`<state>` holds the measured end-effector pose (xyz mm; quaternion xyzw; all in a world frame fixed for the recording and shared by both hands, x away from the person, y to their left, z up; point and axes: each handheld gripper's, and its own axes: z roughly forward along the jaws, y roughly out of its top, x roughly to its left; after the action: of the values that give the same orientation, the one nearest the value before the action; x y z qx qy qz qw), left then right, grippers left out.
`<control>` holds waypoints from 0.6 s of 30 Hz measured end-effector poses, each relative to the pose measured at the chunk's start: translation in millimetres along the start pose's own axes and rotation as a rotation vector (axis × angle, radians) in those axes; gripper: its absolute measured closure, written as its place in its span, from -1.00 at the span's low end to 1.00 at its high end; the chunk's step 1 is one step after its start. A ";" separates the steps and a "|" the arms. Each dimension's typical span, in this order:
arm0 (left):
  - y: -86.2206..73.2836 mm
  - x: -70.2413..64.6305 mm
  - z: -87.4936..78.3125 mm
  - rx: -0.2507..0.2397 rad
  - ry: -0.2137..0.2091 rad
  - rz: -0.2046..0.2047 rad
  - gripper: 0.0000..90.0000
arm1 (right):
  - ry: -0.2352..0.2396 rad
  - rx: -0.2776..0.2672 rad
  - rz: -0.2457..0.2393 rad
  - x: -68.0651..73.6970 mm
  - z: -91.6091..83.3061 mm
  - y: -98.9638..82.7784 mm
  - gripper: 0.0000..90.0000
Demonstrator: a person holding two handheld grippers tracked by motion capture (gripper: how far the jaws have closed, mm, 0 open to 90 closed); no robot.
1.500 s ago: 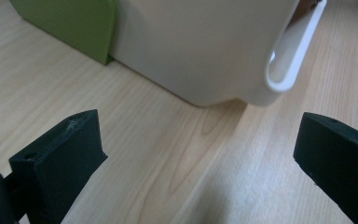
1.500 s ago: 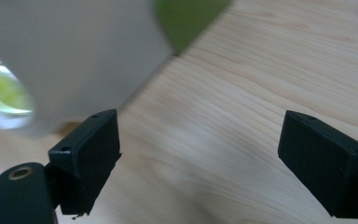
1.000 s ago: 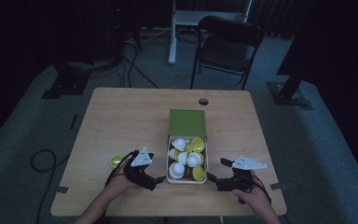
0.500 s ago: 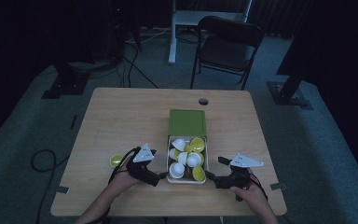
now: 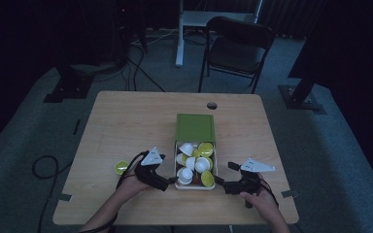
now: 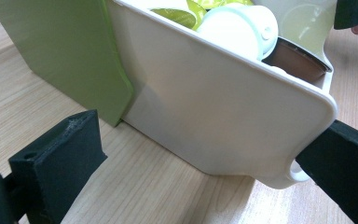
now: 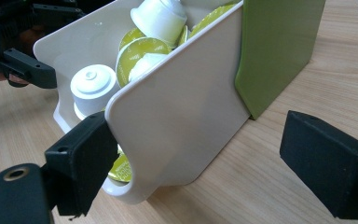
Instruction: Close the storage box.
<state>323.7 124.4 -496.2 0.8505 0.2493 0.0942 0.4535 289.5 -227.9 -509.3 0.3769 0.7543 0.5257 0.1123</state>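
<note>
The wooden table point(image 5: 126, 126) carries a white plastic drawer tray point(image 5: 177, 183) drawn part-way out of a green box sleeve point(image 5: 194, 127); the sleeve lies farther from the person, the tray's open end nearer, at about the middle of the table's near half. The tray holds a loose heap of coffee capsules point(image 5: 194, 162), some white, some with lime-green foil lids, at least one brown point(image 6: 298, 63); in the right gripper view one white capsule point(image 7: 160, 16) lies on top of the heap and another point(image 7: 91, 84) sits upright near the tray's near wall.

Left hand-held gripper point(image 5: 171, 180): positioned at the tray's near left corner, jaws spread wide; in the left gripper view the tray's side wall point(image 6: 205, 112) stands between the jaws, the right-hand jaw at the tray's near rounded corner, the left-hand jaw clear of both tray and sleeve; nothing gripped.

Right hand-held gripper point(image 5: 219, 181): positioned at the tray's near right corner, jaws likewise wide; in the right gripper view the left-hand jaw lies against or just beside the tray's near corner, contact not certain; the right-hand jaw stands apart over bare table.

A single lime-green capsule point(image 5: 121, 167) lies alone on the table, left of the left hand point(image 5: 131, 183). Beyond the table stands a dark folding chair point(image 5: 238, 51).
</note>
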 end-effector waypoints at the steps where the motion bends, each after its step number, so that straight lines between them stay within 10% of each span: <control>1: 0.4 0.3 0.3 0.001 0.000 -0.002 -0.97 | -0.001 0.001 -0.003 0.0 0.3 0.5 -0.75; 18: 1.7 9.7 3.7 -0.003 0.024 -0.012 -0.97 | -0.020 0.002 0.003 -4.5 6.9 5.6 -0.75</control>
<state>334.0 125.8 -497.6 0.8470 0.2598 0.1018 0.4525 299.0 -225.2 -508.3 0.3833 0.7533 0.5211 0.1187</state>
